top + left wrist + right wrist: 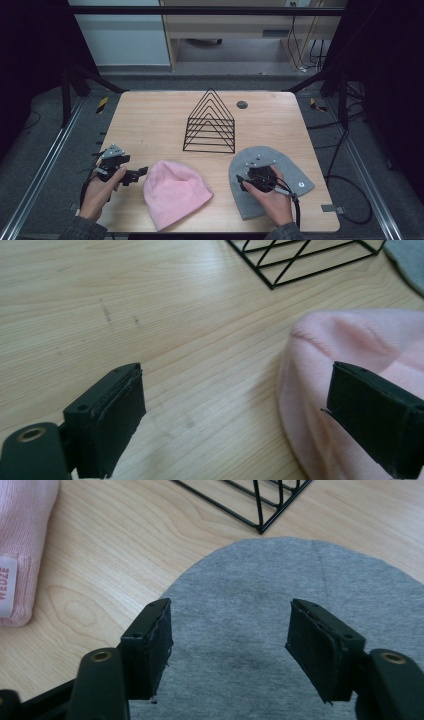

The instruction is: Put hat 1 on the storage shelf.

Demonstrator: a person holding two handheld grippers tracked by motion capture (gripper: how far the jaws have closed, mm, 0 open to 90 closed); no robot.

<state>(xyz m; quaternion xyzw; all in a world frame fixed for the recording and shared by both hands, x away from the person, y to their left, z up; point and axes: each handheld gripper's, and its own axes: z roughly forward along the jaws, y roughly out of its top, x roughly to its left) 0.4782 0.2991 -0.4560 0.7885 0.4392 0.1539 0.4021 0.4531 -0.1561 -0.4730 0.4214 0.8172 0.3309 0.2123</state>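
On the pale wooden table (150, 115), the right gripper (230, 645) hovers with jaws apart over the flat grey knit beanie (300, 580), near the black wire triangular rack (210, 122). The left gripper (235, 410) is released too, one jaw over the soft pink fleece beanie (350, 340). Closing flat could pinch only the top layer or slip off.

Pink beanie (175, 192) and grey beanie (287, 172) (both flat), well apart on table
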